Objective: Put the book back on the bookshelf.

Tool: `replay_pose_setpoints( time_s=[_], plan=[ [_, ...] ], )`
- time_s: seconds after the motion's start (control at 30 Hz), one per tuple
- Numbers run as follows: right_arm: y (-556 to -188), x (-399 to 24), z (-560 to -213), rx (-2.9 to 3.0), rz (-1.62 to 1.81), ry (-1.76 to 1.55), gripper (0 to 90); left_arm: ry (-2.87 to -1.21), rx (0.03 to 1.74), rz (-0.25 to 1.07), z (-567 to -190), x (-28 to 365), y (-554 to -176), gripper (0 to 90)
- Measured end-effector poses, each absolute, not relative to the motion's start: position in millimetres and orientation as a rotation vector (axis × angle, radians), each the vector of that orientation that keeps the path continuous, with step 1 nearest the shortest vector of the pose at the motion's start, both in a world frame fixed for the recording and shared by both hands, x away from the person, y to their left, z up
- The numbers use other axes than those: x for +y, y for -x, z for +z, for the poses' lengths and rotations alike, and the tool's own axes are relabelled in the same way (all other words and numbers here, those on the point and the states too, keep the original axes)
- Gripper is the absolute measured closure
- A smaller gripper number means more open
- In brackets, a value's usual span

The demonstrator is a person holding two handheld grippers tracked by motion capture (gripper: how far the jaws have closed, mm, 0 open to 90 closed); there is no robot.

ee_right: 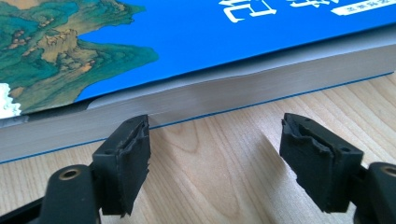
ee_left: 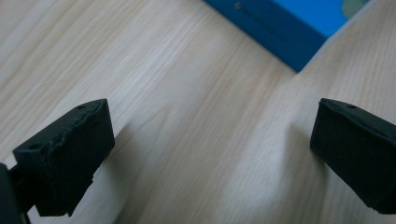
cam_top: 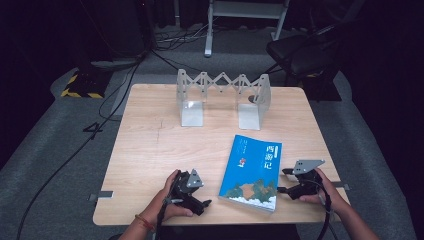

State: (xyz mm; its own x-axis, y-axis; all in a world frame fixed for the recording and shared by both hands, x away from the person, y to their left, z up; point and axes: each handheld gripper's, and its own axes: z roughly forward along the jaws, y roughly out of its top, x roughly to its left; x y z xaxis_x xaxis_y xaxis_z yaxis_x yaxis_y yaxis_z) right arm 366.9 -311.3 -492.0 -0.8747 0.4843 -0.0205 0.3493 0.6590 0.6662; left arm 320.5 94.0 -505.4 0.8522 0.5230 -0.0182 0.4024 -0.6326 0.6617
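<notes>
Flanking blue book (cam_top: pixel 252 172) on wooden table (cam_top: pixel 150 145)

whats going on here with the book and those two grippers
A person holds a gripper in each hand at a wooden table. A blue book lies flat between them. The right gripper sits open at the book's page edge, not gripping it. The left gripper is open over bare wood near the book's corner. A white expandable bookend rack stands empty at the far side.
</notes>
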Motion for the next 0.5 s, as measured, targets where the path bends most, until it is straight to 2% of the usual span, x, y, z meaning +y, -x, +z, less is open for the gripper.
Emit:
replay_pose_setpoints(
  time_s=[0.5],
  plan=[
    [-364.3, -311.3, -486.3, 2.652, 1.036, -0.695, 25.3, -2.333, 0.688, 0.232, -505.1, 70.5, -328.8, 0.5]
  ],
)
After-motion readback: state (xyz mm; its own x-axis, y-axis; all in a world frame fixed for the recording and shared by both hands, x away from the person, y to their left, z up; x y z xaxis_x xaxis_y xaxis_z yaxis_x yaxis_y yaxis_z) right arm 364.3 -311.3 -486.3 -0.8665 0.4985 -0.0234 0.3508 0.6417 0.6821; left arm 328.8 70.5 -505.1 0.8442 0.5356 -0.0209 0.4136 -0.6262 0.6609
